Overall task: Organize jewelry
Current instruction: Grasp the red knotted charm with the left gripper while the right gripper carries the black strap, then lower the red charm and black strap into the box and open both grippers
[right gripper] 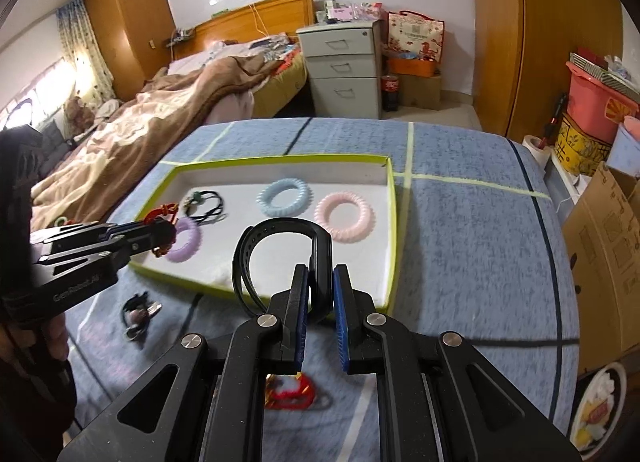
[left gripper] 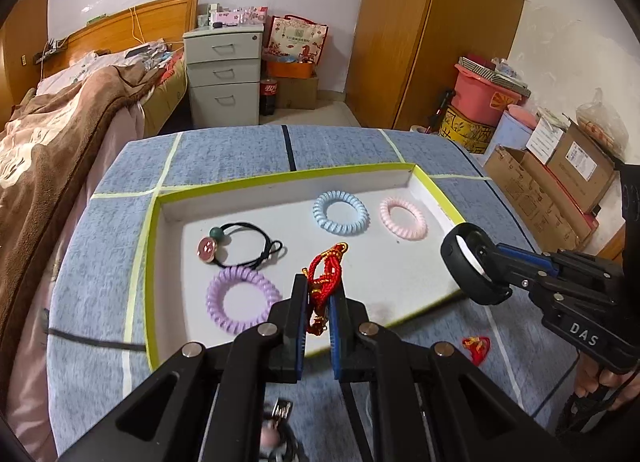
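Left wrist view, low centre: the left tool [left gripper: 319,304] has its blue pads pinched on a red braided cord bracelet [left gripper: 325,268], which stands up above the near edge of the tray. At right, the right tool [left gripper: 498,268] is clamped on a black wristband [left gripper: 466,262] held over the tray's right corner.

On the blue checked tablecloth [left gripper: 100,262] covering the table, near the bottom of the frame, lies a second red knotted cord [left gripper: 477,347] at lower right; a blurred small item at the bottom edge cannot be identified.

Mid frame, the white tray with a yellow-green rim [left gripper: 150,262] holds a lilac spiral hair tie [left gripper: 243,299], then a black elastic hair tie with a pink charm [left gripper: 236,248]; farther back, a blue spiral hair tie [left gripper: 340,212] and a pink spiral hair tie [left gripper: 403,218] lie side by side, apart.

Beyond the table: a bed [left gripper: 60,134] at left, a grey drawer cabinet [left gripper: 224,74] centre.
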Tool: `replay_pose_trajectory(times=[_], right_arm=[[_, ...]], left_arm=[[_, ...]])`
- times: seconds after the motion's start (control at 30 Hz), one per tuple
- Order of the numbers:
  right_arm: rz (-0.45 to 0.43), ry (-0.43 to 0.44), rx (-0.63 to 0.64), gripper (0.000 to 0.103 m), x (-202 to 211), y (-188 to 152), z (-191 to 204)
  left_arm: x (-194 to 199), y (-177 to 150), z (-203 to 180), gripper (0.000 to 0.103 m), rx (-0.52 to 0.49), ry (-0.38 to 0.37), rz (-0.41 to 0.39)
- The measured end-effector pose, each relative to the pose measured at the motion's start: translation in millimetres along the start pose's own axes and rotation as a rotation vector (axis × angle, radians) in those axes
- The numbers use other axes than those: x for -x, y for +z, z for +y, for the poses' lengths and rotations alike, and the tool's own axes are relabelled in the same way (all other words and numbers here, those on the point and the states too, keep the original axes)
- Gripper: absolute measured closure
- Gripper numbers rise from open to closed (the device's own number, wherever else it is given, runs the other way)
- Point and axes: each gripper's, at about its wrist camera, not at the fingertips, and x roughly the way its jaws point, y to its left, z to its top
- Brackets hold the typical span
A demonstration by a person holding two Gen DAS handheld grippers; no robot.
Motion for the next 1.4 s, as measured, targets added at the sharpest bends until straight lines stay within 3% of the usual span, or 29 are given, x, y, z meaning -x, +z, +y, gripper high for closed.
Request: replay_pose_trajectory(times=[0.53, 0.9, 1.03, 1.2, 1.27, 1.4], right_arm=[[0.12, -0.004, 0.06, 0.09, -42, 16, -9], [0.168, -0.061, 0.098, 0.09, -53, 12, -11], [0.163, -0.078, 0.099, 0.09, -52, 12, -12], [0.157, -0.084, 0.093, 0.09, -52, 12, -11], [0.153, -0.077, 0.09, 0.09, -52, 11, -10], [0.137, -0.068, 0.074, 0.09, -47, 11, -13]], left_arm=[[-41, -3, 0, 0.093, 0.024, 0.012, 0.09], [-46, -4, -1, 0.091, 0.027, 0.01, 0.097], [-46, -4, -1, 0.089, 0.027, 0.019, 0.099], [-48, -5, -3, 0.081, 0.029, 0.012, 0.105], [-47, -5, -4, 0.072, 0.024, 0.017, 0.105], [-46, -5, -4, 0.069, 0.03, 0.013, 0.105]])
